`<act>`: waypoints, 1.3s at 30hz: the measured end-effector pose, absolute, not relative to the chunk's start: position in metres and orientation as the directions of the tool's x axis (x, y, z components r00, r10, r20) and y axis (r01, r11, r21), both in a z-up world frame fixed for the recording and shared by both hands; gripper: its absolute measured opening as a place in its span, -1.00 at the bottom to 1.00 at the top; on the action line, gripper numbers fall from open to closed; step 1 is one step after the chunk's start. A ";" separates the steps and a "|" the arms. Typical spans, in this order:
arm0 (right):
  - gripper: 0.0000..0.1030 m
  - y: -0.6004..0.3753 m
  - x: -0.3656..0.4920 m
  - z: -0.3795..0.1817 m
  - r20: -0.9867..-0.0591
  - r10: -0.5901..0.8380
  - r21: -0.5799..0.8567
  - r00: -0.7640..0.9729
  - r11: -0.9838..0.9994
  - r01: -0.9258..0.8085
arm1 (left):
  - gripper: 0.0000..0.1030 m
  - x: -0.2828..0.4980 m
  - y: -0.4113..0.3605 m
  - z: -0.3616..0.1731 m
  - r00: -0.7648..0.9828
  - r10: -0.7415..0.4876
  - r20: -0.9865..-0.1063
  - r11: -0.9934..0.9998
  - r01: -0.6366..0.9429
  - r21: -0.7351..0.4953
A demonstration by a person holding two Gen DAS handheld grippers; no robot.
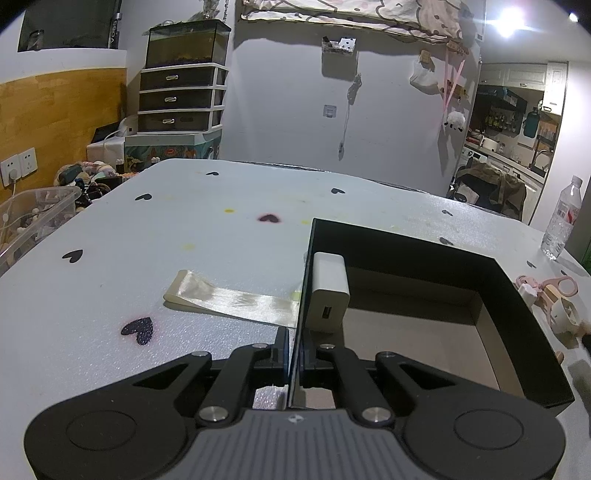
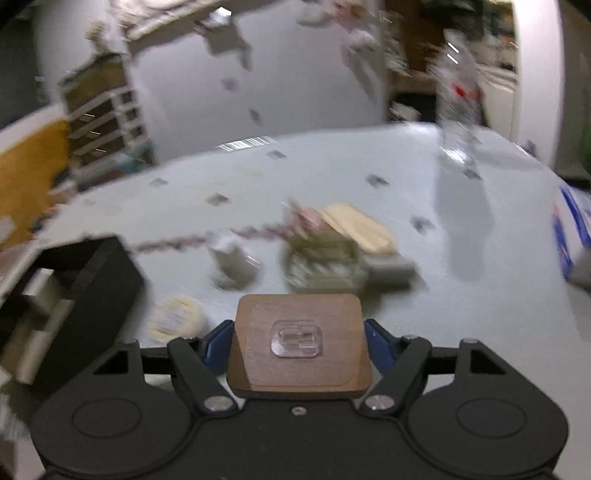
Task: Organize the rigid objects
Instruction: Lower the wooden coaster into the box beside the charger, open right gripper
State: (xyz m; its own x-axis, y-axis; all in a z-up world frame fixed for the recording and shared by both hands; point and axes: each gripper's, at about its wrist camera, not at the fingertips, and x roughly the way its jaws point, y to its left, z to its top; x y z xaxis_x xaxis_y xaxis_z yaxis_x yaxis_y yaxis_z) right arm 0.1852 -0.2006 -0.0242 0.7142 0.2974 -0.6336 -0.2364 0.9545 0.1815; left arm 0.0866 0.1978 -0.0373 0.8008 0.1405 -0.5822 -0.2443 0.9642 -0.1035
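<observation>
Landmark for me: the pale foam-covered table with black heart prints (image 1: 221, 236).

- Clear plastic water bottle with a red-and-white label (image 1: 563, 218): upright on the table's far right corner. It's blurred in my right wrist view.
- White three-drawer plastic cabinet with dark fronts (image 1: 181, 99): behind the table's far left corner.
- Dark glass tank (image 1: 184, 42): sits on top of that cabinet.
- Clear plastic storage bin (image 1: 37, 210): just off the table's left edge; contents too small to tell.
- White wall sockets (image 1: 18, 166): on the wood-panelled wall (image 1: 62, 110), left of the table.
- Patterned cloth (image 1: 351, 14): hangs high on the wall behind the table.
</observation>
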 end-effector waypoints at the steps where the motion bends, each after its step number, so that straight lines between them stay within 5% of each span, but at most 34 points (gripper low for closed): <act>1: 0.46 -0.196 0.183 -0.017 -0.614 0.331 0.188 0.717 0.943 -0.275 | -0.93 0.087 0.198 -0.037 0.802 0.139 -0.581 0.964 -0.243 -0.105; 8: 0.46 -0.131 0.192 0.024 -0.527 0.587 0.176 0.615 0.783 -0.596 | -0.93 0.090 0.200 -0.039 0.807 0.128 -0.577 0.967 -0.232 -0.110; 14: 0.46 -0.047 0.206 0.031 -0.567 0.738 0.119 0.366 0.513 -0.850 | -0.93 0.091 0.201 -0.040 0.809 0.114 -0.576 0.972 -0.211 -0.104; 20: 0.46 0.042 0.221 0.008 -0.712 0.688 0.043 0.141 0.243 -0.969 | -0.93 0.091 0.202 -0.042 0.810 0.105 -0.577 0.975 -0.198 -0.101; 29: 0.46 0.096 0.232 -0.022 -0.809 0.579 -0.075 0.102 0.070 -0.995 | -0.92 0.094 0.203 -0.042 0.808 0.093 -0.582 0.979 -0.181 -0.095; 34: 0.79 0.087 0.233 -0.014 -0.774 0.610 -0.142 0.170 0.095 -0.985 | -0.92 0.096 0.203 -0.043 0.807 0.090 -0.584 0.979 -0.179 -0.097; 39: 0.36 0.075 0.236 -0.012 -0.815 0.568 -0.071 0.119 0.106 -0.992 | -0.92 0.096 0.204 -0.044 0.808 0.089 -0.583 0.979 -0.179 -0.099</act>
State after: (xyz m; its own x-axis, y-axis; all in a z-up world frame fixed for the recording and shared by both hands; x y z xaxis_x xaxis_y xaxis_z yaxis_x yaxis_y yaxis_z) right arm 0.2365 0.0754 -0.0123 0.1190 0.5677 -0.8146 -0.9918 0.1062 -0.0709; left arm 0.0958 0.2040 -0.0437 0.8078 0.0891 -0.5827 -0.1792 0.9788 -0.0988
